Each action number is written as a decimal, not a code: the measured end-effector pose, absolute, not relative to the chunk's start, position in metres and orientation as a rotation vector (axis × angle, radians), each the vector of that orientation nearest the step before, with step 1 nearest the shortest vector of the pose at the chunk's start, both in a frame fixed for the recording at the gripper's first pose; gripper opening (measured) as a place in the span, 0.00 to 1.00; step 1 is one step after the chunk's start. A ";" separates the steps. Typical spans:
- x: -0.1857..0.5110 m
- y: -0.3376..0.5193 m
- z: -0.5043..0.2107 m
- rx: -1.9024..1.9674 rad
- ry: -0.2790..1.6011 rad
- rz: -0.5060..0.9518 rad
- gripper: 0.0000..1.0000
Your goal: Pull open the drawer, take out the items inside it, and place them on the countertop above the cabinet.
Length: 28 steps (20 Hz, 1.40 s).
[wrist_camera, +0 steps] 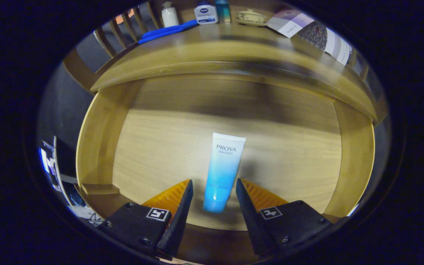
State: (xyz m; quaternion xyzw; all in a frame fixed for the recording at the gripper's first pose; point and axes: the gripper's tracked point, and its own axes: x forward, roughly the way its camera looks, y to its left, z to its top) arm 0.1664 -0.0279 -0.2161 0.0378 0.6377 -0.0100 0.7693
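Claw: your claw hangs over the open drawer with its fingers spread wide, gripping nothing.
Fingers: each fingertip sits just beside the tube's lower end, one on either side, with a gap showing on both sides; neither finger touches it.
Tube: the blue-and-white tube lies flat on the drawer floor, cap end nearest you and between your fingers, its flat white end pointing away from you. It leans slightly to the right as it runs away.
Drawer: the wooden drawer is pulled open below you; you see its pale floor, its left and right walls, and a strip of the front rim under the claw. The tube is the one item lying in it.
Shadow: a dark band lies across the far part of the drawer floor, under the overhanging edge.
Table: beyond the drawer, the wooden table top curves across above it.
On the table, left: a blue flat item lies near the edge, with a white pump bottle behind it.
On the table, middle: a white jar with a blue label, a teal bottle just beside it, then a small lidded dish.
On the table, right: printed paper sheets lie spread toward the corner.
Beyond, left: wooden chair slats stand past the table's left end.
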 end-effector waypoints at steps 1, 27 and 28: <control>0.167 -0.028 -0.220 0.067 1.392 -0.024 0.75; 0.175 -0.052 -0.131 0.000 1.213 -0.040 0.44; 0.178 -0.053 -0.123 0.002 1.199 -0.042 0.44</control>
